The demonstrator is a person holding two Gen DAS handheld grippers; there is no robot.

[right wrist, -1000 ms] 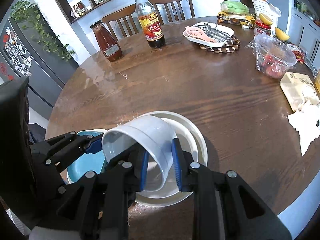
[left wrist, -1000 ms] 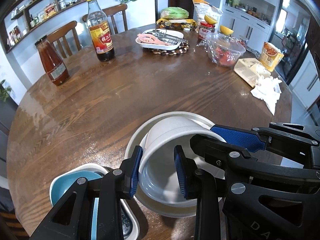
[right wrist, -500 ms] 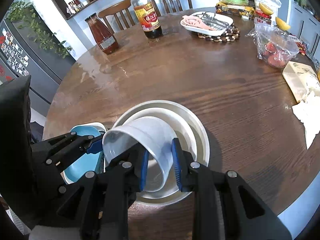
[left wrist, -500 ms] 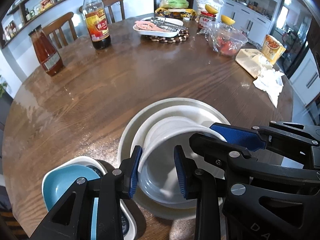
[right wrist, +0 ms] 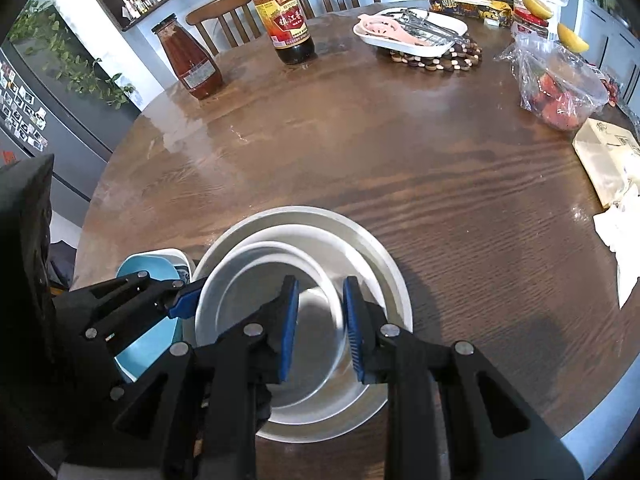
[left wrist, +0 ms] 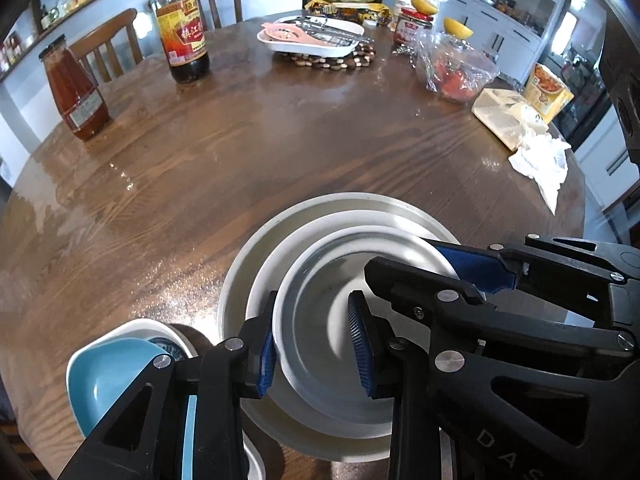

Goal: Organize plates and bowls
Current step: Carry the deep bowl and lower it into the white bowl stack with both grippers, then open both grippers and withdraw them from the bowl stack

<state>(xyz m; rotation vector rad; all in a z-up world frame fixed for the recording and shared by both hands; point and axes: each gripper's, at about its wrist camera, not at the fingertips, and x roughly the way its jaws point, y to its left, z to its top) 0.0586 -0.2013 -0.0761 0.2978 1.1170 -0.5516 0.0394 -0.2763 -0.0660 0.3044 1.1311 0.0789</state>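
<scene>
A white bowl (left wrist: 320, 320) (right wrist: 256, 276) sits upright, nested in a stack of white plates (left wrist: 256, 248) (right wrist: 372, 248) at the near edge of the round wooden table. My left gripper (left wrist: 314, 344) straddles the bowl's near left wall, jaws parted, the outer pad (left wrist: 267, 354) against the wall. My right gripper (right wrist: 320, 332) has its jaws parted over the bowl's right rim. A blue bowl (left wrist: 108, 376) (right wrist: 138, 270) sits in a white bowl to the left of the stack.
A sauce bottle (left wrist: 76, 88), a dark vinegar bottle (left wrist: 182, 28), a white dish of utensils on a beaded trivet (left wrist: 316, 38), a bagged fruit bowl (left wrist: 452, 68), a box and crumpled tissue (left wrist: 540, 160) stand around the far table. Chairs stand behind.
The white bowl went from tilted on its side, held above the plates, to upright and nested in the stack. Both grippers came down with it and their jaws have widened.
</scene>
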